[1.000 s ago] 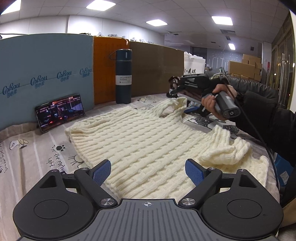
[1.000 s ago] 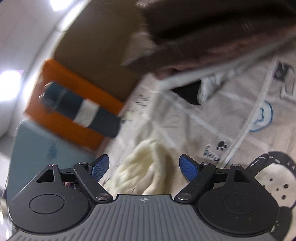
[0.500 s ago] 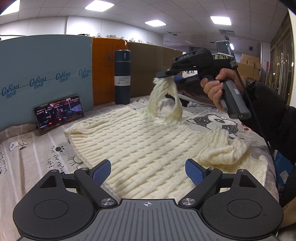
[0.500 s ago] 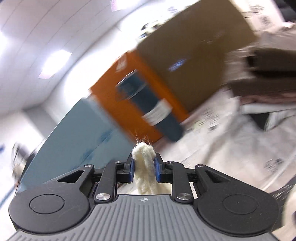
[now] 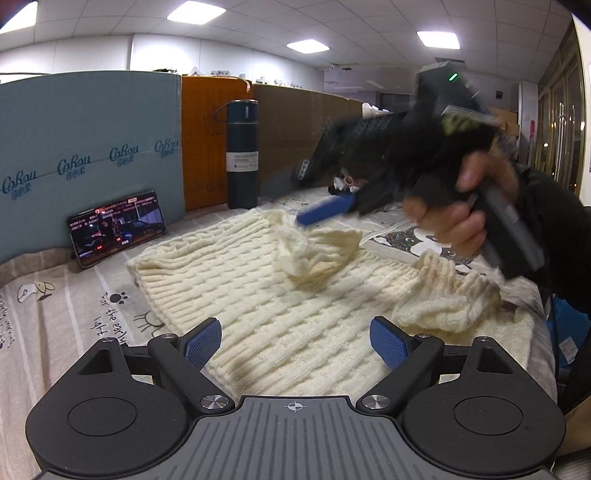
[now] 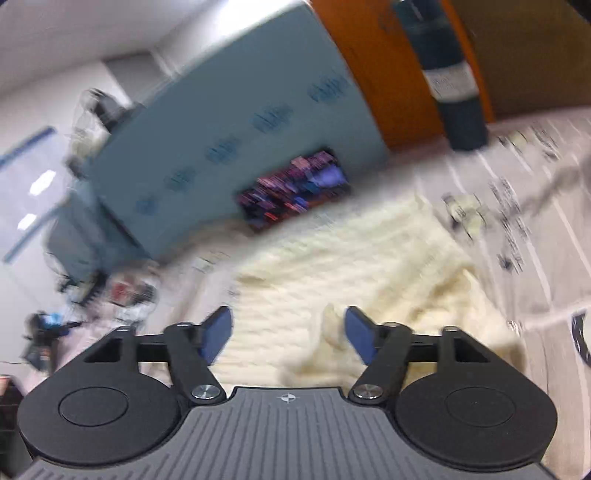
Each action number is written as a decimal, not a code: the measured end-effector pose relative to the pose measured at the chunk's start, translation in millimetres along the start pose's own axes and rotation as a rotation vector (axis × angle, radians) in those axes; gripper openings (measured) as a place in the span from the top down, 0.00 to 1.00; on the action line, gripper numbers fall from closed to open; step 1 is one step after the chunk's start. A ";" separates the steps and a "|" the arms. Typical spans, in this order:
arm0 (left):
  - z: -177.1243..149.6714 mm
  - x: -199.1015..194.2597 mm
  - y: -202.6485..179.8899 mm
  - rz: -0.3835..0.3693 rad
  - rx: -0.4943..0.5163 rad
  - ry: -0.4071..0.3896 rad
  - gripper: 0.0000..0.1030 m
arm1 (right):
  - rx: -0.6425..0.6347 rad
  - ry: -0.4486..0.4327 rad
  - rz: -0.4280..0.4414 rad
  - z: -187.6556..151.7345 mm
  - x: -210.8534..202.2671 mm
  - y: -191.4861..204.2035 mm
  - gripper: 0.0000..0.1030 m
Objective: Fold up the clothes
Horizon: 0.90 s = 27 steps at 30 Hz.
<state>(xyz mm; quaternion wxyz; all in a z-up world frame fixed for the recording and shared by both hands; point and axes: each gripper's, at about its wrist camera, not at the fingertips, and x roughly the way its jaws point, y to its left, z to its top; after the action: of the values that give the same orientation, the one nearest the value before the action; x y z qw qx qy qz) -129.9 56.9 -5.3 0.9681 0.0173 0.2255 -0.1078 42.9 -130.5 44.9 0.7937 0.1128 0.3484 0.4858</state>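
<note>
L gripper [image 5: 295,341] wide open over sweater [image 5: 266,302]; R gripper [image 6: 286,334] open, empty

Setting: we read this as an office or storeroom used as a recording station. Evidence: grid ceiling with panel lights [image 5: 195,14], stacked cartons [image 5: 506,123] at far right, upright foam boards [image 5: 88,147] fencing a table under a cartoon-print sheet [image 5: 55,314], with a propped phone [image 5: 117,227].
</note>
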 end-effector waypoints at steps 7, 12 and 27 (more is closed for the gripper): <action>-0.2 -0.8 -0.7 0.002 0.005 -0.003 0.13 | -0.082 -0.102 -0.072 11.9 -36.0 -4.7 0.26; 0.0 -0.9 -1.6 0.004 0.010 -0.005 0.13 | 0.065 0.047 -0.110 2.5 -11.1 -45.0 0.26; 1.8 -22.4 -27.7 -0.067 0.171 -0.079 0.12 | -0.407 -0.177 -0.171 -54.9 -114.4 -20.3 0.08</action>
<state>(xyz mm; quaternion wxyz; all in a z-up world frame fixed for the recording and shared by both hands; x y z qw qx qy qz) -154.7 34.3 6.6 0.9671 0.0882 0.1777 -0.1594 -12.0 -246.6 44.9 0.8658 -0.0375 0.1806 0.4652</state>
